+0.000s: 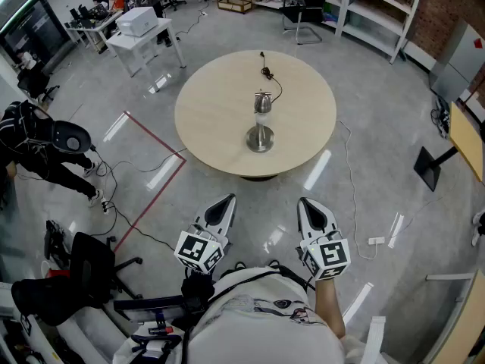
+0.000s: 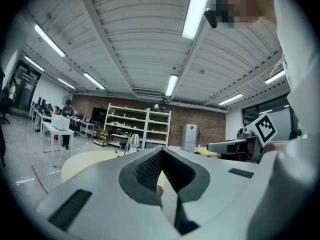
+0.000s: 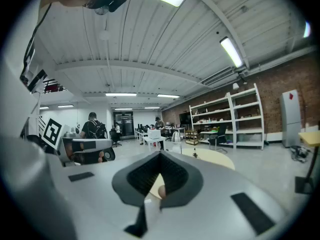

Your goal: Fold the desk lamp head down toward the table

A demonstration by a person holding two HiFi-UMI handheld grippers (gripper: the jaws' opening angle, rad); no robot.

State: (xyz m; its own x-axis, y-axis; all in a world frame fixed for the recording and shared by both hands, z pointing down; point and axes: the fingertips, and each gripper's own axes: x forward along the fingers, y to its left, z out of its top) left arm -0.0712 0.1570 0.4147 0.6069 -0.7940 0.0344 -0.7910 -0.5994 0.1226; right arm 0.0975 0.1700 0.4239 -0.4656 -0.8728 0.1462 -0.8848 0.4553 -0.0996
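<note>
A silver desk lamp (image 1: 261, 119) stands upright at the middle of a round beige table (image 1: 212, 120), with its black cord (image 1: 267, 70) trailing toward the far edge. My left gripper (image 1: 226, 200) and right gripper (image 1: 307, 202) are held side by side over the floor, well short of the table's near edge, and both point at it. Each is shut with nothing between the jaws. The lamp (image 2: 133, 140) shows small and far beyond the left gripper (image 2: 161, 150) in the left gripper view. In the right gripper view the lamp (image 3: 176, 135) stands above the right gripper (image 3: 160, 153).
A person in black (image 1: 38, 146) crouches at the left, near a black chair (image 1: 83, 268). Red floor tape (image 1: 155, 180) runs left of the table. A thin cable (image 1: 351, 196) lies on the floor to the right. White desks (image 1: 144, 32) and shelves (image 1: 371, 6) stand at the back.
</note>
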